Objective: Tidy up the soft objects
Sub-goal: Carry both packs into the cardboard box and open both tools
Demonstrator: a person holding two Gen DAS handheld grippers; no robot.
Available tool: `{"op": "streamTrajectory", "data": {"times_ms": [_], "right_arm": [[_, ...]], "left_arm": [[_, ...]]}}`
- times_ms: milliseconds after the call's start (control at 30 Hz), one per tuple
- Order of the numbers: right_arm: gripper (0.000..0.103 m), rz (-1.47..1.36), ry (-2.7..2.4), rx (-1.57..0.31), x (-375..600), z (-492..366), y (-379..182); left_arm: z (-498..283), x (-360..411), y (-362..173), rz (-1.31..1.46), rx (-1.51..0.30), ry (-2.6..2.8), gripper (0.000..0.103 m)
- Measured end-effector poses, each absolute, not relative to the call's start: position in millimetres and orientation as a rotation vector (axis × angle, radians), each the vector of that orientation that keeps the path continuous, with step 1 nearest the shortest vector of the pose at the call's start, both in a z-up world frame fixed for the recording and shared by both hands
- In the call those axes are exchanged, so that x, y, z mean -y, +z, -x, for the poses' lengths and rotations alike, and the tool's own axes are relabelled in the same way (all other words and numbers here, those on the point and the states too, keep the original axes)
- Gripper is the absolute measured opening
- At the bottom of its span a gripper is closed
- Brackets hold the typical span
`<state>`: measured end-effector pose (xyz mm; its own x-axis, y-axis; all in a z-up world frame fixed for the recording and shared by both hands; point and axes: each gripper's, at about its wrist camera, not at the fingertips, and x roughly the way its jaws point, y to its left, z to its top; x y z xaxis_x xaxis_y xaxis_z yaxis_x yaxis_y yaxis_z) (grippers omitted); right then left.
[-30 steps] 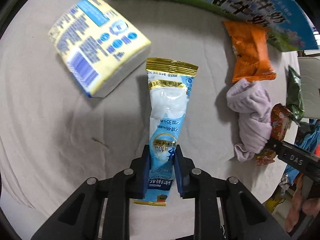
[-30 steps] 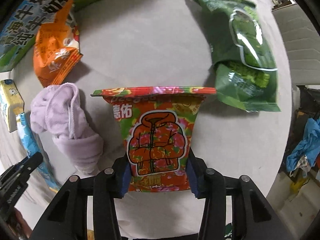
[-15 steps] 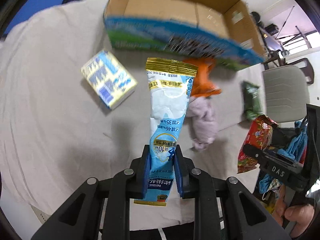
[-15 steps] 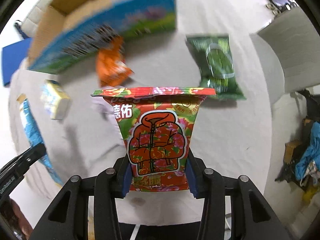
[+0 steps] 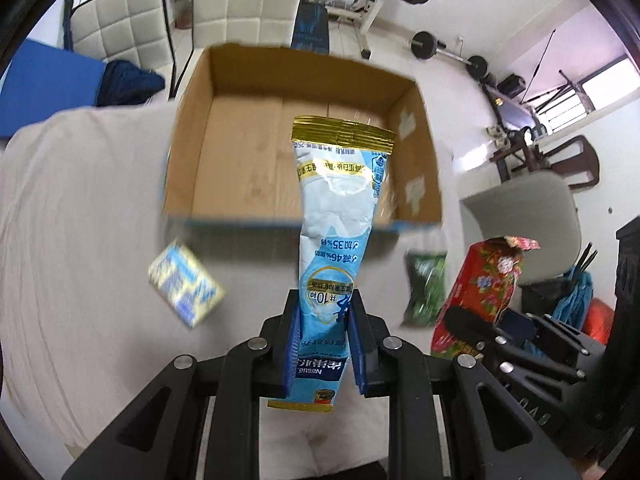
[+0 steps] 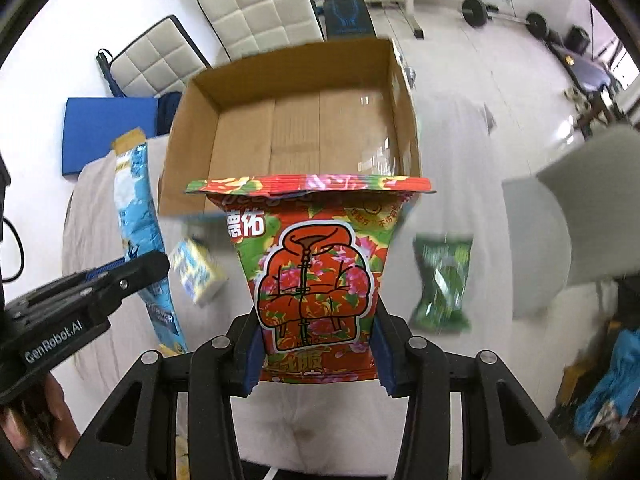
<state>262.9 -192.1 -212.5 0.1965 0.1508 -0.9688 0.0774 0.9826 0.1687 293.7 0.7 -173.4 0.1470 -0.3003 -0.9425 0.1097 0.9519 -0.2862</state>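
The blue pouch [image 5: 338, 236] is a long, narrow foil sachet, glossy, light blue and white with a crimped gold band across its top end. It stands upright at frame centre in the left wrist view, its lower part clamped between the blue pads of the left hand-held gripper [image 5: 325, 344], whose jaws are closed firmly on it. The pouch also shows at the left edge of the right wrist view [image 6: 134, 216].

The red packet [image 6: 316, 276] is a wide, flat, crinkled plastic bag printed with a floral jacket design, flared toward a sealed top edge. It is held upright at the centre of the right wrist view, pinched at its lower sides by the right hand-held gripper [image 6: 318, 354], jaws clenched on it.

Behind both items sits an open cardboard box [image 5: 208, 148], brown corrugated walls and bare floor, blue printed front rim. It rests on the table [image 5: 80, 208], covered in a pale, wrinkled cloth. A yellow and blue tissue pack [image 5: 186, 284], blurred, lies at the left centre. A green bag [image 6: 442, 284], shiny and crumpled, lies at the right centre of the right wrist view.
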Motion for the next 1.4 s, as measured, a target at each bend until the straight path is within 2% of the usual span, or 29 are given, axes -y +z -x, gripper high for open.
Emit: {"op": "streamTrajectory", "data": {"times_ms": [133, 267, 600, 900, 1133, 1200, 1300, 1400], "right_arm": [[0.047, -0.167, 0.054, -1.367, 197, -309, -213], [0.047, -0.154, 0.065, -1.391, 208, -371, -243], [0.047, -0.124, 0.087, -1.497, 214, -480, -331], [0.047, -0.084, 0.081, -1.54, 208, -517, -391], [0.048, -0.066, 0.086, -1.555, 204, -522, -404], [0.05, -0.064, 0.075, -1.556, 207, -517, -400], [0.063, -0.075, 0.067, -1.542, 212, -515, -392], [0.063, -0.094, 0.069, -1.532, 217, -510, -382]], "left_arm": [[-346, 12, -178, 0.183, -1.394, -0.306, 0.019], [-396, 22, -197, 0.221, -1.426, -0.297, 0.019], [-499, 42, -303, 0.354, -1.609, -0.278, 0.019], [-537, 57, -362, 0.361, -1.679, -0.314, 0.019], [-537, 71, -366, 0.272, -1.701, -0.261, 0.023], [-538, 71, -362, 0.263, -1.689, -0.242, 0.036], [-537, 71, -350, 0.259, -1.66, -0.225, 0.052], [-531, 71, -332, 0.226, -1.617, -0.207, 0.067]]}}
